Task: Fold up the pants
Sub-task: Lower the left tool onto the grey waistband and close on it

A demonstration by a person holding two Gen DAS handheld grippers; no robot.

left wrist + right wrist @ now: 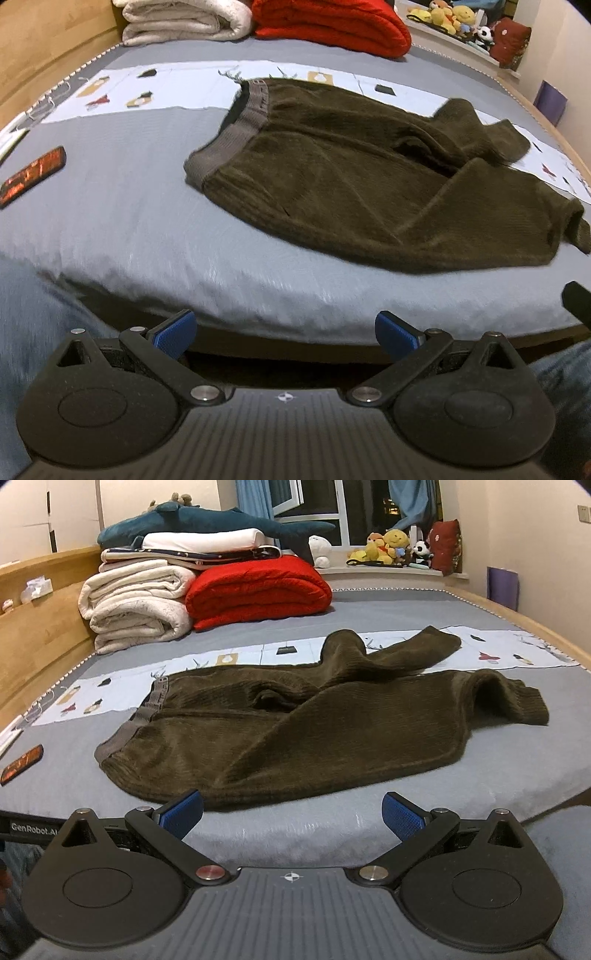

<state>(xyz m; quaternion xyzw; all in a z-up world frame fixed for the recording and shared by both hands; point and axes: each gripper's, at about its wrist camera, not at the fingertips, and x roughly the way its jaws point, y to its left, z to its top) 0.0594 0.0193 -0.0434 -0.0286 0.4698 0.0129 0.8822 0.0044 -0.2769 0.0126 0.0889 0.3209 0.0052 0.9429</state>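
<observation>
Both claws [284,332] [291,814] gape at the bed edge [295,834], short of the pants [314,723].

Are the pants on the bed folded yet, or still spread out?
Mostly spread, not neatly folded. The pants lie flat with the waistband at left; both legs bend back loosely near the cuffs. Both claws are open, clear of them.
</observation>
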